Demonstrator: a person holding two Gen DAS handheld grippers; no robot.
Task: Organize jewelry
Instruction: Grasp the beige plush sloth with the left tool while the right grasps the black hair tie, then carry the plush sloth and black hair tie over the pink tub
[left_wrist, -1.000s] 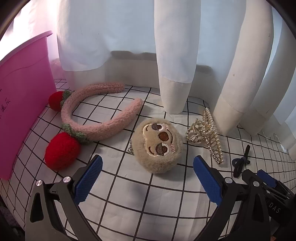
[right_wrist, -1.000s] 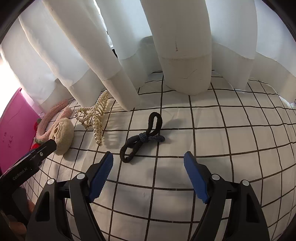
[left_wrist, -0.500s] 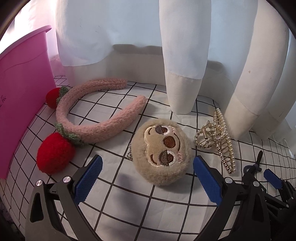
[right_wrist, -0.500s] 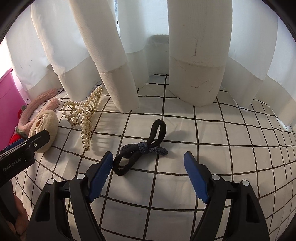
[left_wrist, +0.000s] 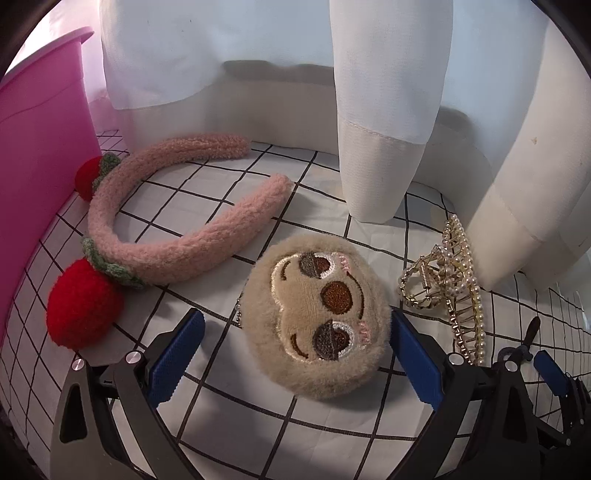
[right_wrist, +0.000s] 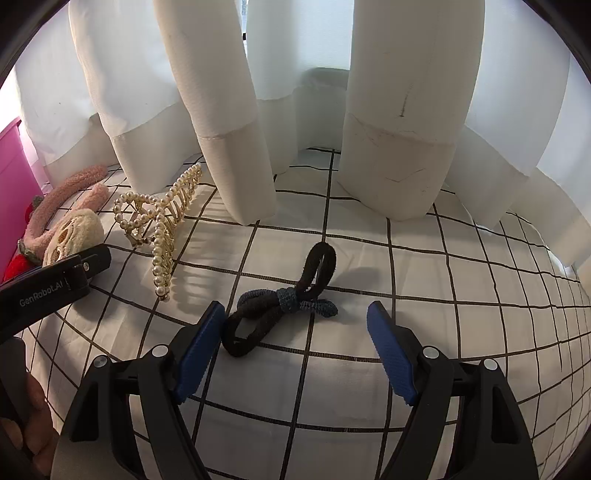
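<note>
Left gripper (left_wrist: 295, 354) and right gripper (right_wrist: 295, 349), jaws wide apart, angled downward

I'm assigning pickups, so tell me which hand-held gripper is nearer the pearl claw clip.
Left. The left hand-held gripper straddles the plush sloth face, right beside the pearl claw clip. The right hand-held gripper sits farther off, over the dark hair tie.

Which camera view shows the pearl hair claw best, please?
The right wrist view: the pearl hair claw lies whole and unobstructed there. In the left wrist view it sits at the right edge, its lower end meeting the gripper's frame.
</note>
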